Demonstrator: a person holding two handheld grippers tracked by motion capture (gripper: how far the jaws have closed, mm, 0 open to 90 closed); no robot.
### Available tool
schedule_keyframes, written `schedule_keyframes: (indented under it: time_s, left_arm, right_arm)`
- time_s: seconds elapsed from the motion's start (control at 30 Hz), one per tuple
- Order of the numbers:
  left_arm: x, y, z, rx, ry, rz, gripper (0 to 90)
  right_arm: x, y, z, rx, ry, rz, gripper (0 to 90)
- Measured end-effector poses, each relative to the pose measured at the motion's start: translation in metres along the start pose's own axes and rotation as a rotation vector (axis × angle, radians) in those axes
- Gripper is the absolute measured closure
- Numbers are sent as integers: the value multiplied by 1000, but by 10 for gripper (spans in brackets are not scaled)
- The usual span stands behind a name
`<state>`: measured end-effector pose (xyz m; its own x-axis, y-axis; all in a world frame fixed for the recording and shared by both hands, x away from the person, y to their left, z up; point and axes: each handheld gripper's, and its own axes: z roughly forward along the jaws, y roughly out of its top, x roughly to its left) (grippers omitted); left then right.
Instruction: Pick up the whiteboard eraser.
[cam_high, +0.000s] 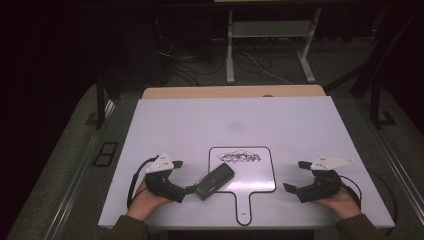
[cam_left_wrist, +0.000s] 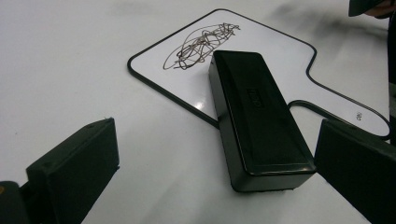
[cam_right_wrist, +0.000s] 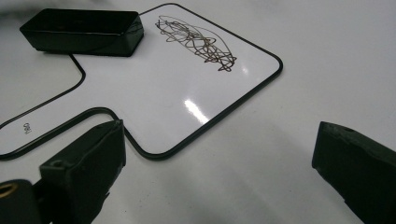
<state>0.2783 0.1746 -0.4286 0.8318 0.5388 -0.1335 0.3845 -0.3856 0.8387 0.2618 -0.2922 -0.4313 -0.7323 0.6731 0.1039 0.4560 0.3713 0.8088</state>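
Note:
A small paddle-shaped whiteboard (cam_high: 250, 175) with a black rim lies flat at the middle of the white table, its handle toward the front edge. A dark scribble (cam_high: 239, 158) sits near the board's top. A black eraser (cam_high: 214, 181) lies slantwise across the board's left rim. My left gripper (cam_high: 183, 176) is open just left of the eraser. In the left gripper view the eraser's (cam_left_wrist: 257, 116) near end lies between the wide-apart jaws, close to the right one, and I see no pad pressing on it. My right gripper (cam_high: 296, 176) stands open to the right of the board with nothing between its jaws.
The white tabletop (cam_high: 200, 125) rests on a wooden table whose edge (cam_high: 230, 92) shows at the back. Beyond it stand metal desk legs (cam_high: 230, 50) and loose cables (cam_high: 185, 70) on the dark floor. Bare white surface lies behind the board and on both sides.

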Motion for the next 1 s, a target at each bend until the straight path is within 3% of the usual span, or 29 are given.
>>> schedule_keyframes:
  time_s: [0.4,0.6,1.0]
  left_arm:
    - [1,5,-4,5,29,1,0]
    - [2,10,-3,-3,20,-20,0]
    - [0,18,4,-11,14,-14,0]
  right_arm:
    - [1,-2,-3,-28,8,0,17]
    - [1,-2,-3,-26,14,4,17]
    - [1,-2,-2,-13,15,14,17]
